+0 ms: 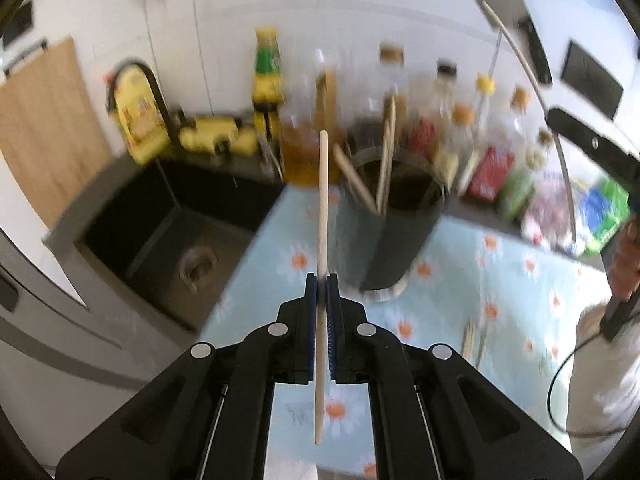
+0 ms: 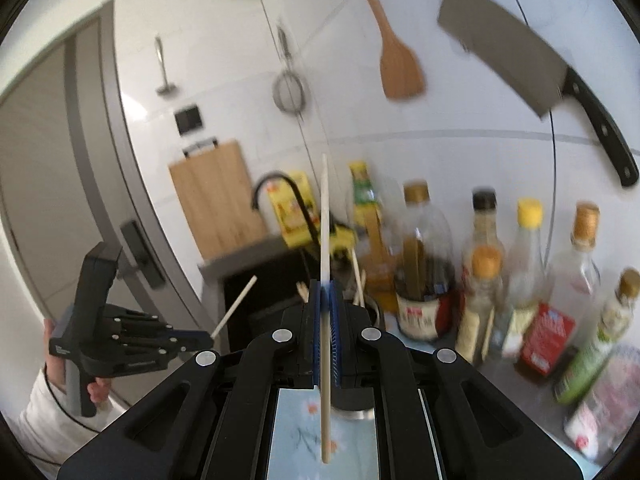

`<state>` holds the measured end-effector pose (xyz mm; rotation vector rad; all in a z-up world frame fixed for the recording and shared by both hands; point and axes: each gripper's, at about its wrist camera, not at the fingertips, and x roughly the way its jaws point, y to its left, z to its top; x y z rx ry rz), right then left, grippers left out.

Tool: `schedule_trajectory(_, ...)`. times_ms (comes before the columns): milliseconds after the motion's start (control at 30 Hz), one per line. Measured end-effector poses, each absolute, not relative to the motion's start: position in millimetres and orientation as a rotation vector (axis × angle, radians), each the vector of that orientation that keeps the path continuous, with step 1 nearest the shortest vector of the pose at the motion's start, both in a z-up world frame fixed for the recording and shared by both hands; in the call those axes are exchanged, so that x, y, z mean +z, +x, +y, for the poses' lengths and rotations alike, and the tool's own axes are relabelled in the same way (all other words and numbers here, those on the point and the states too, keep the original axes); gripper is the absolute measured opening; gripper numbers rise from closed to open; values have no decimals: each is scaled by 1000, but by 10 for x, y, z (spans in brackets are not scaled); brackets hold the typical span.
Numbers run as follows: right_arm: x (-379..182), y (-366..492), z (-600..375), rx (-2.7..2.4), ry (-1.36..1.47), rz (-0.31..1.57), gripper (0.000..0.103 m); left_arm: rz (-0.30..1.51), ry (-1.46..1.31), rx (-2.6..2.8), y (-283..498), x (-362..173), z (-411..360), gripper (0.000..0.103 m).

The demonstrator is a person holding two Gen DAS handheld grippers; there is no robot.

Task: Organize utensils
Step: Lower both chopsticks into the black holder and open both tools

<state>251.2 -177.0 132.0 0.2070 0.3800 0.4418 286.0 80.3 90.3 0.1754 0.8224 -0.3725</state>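
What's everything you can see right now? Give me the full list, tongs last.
chopstick in left tongs: one, pale wood, upright, clamped
chopstick in right tongs: one, pale wood, upright, clamped
utensil holder: one, dark cylinder, on the floral cloth, several chopsticks inside
loose chopsticks: a few, pale wood, on the cloth right of the holder
floral cloth: one, light blue with daisies, covers the counter
sink: one, dark, left of the cloth
bottles: several, clear with mixed caps, along the wall
cutting board: one, wood, leaning behind the sink
cleaver: one, grey blade, black handle, on the wall
wooden spatula: one, hanging on the wall
left tongs: black, shut
right tongs: black, shut
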Motion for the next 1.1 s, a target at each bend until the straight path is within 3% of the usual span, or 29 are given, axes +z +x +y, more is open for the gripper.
schedule_trajectory(200, 1346, 2582, -1943, 537, 291, 166, 5, 600, 67, -436, 2994, 1202, 717, 5)
schedule_trajectory(533, 1168, 3095, -1970, 606, 312, 135, 5, 358, -155, -578, 3378, 1167, 576, 5)
schedule_trajectory(1100, 517, 3840, -1812, 743, 392, 212, 5, 334, -296, -688, 3777, 552, 533, 5)
